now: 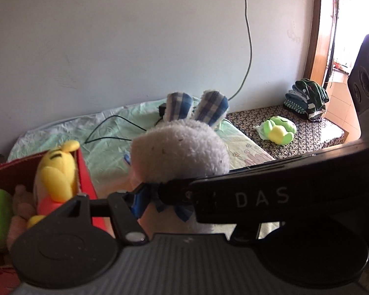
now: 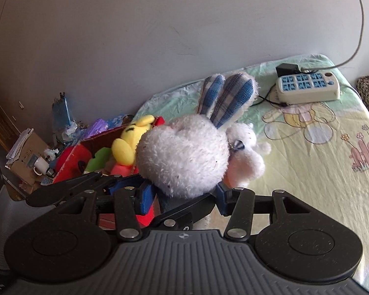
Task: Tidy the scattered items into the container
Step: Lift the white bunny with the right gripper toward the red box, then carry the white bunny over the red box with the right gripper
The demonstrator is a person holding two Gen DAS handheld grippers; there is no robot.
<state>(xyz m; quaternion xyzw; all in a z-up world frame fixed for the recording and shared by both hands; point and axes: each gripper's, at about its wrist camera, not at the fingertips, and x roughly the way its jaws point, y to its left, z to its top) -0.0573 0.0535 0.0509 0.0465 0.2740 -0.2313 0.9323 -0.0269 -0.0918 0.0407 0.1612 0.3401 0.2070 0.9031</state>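
Both grippers (image 2: 184,196) clamp one plush rabbit (image 2: 184,157) (two ears).

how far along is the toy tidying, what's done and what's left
Done: a yellow plush and a green toy already sit in the red box. In hand: the white rabbit plush, gripped by both the left tool and right tool beside the box. Left: dropping the rabbit in, then fetching the green frog plush from the patterned surface.
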